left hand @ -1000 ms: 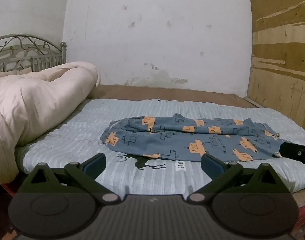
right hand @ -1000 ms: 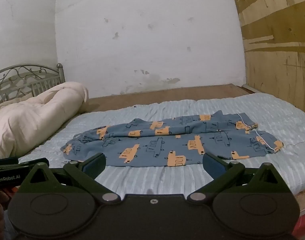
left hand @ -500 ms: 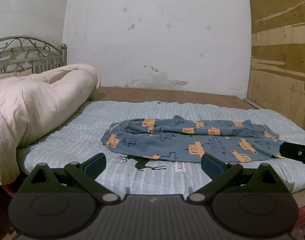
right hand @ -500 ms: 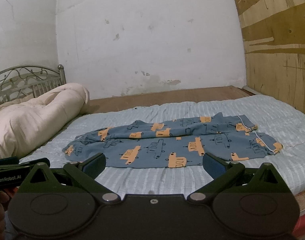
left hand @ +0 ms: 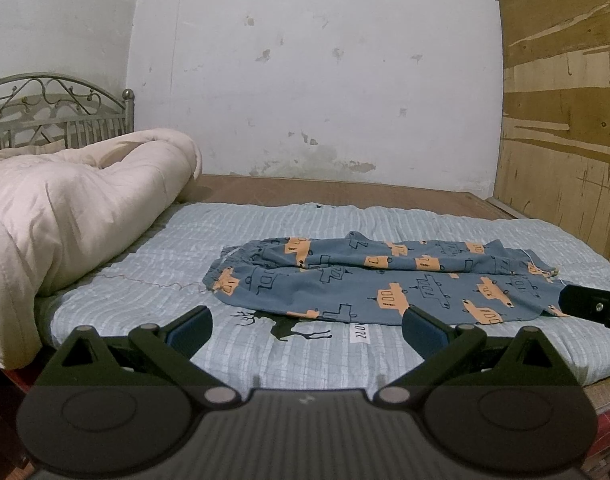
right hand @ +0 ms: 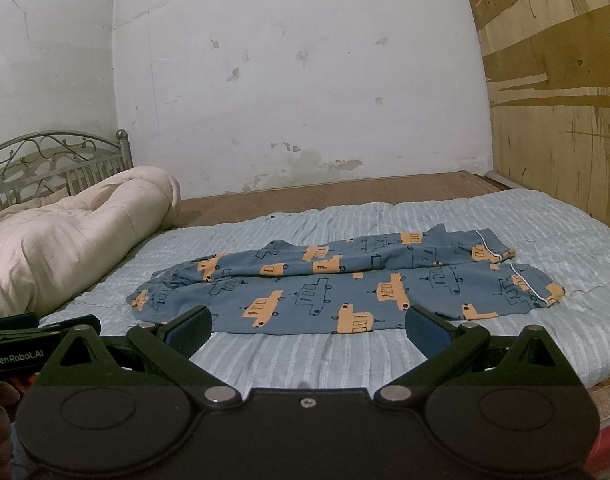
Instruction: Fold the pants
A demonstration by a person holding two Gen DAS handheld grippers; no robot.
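The blue pants (left hand: pixel 377 284) with orange car prints lie flat on the light blue striped mattress pad (left hand: pixel 265 352), with the two legs side by side and the waist toward the rolled cream comforter (left hand: pixel 65 200). The left gripper (left hand: pixel 307 326) hangs over the near edge of the pad with its fingers wide apart and nothing between them. The right gripper (right hand: pixel 307 326) is also spread open and empty, just before the near leg of the pants (right hand: pixel 345 292). Neither gripper touches the cloth. A metal headboard (right hand: pixel 57 160) stands behind the comforter, and plywood panels (right hand: pixel 557 120) cover the right wall.
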